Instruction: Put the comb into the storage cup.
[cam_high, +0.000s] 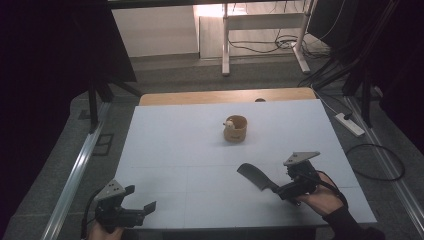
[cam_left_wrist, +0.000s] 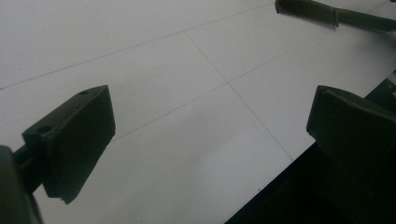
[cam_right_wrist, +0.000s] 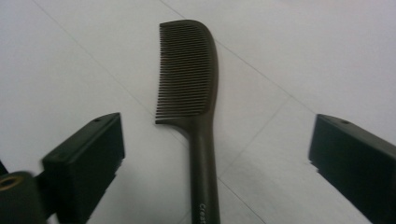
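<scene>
A dark brown comb (cam_high: 255, 176) lies flat on the white table top (cam_high: 190, 150), right of centre and near the front. My right gripper (cam_high: 279, 189) is just behind its handle, held by a hand. In the right gripper view the comb (cam_right_wrist: 191, 79) runs up between the two black jaws, which stand wide apart and do not touch it; the right gripper (cam_right_wrist: 218, 140) is open. My left gripper (cam_high: 141, 198) sits at the front left corner, open and empty (cam_left_wrist: 210, 126). The comb's teeth (cam_left_wrist: 306, 10) appear far off in the left gripper view.
A small round wooden cup (cam_high: 236, 128) with a pale object at its rim stands near the table's middle back. The front table edge (cam_left_wrist: 280, 172) drops off close to the left gripper. On the floor to the right lie a power strip (cam_high: 350, 125) and cables.
</scene>
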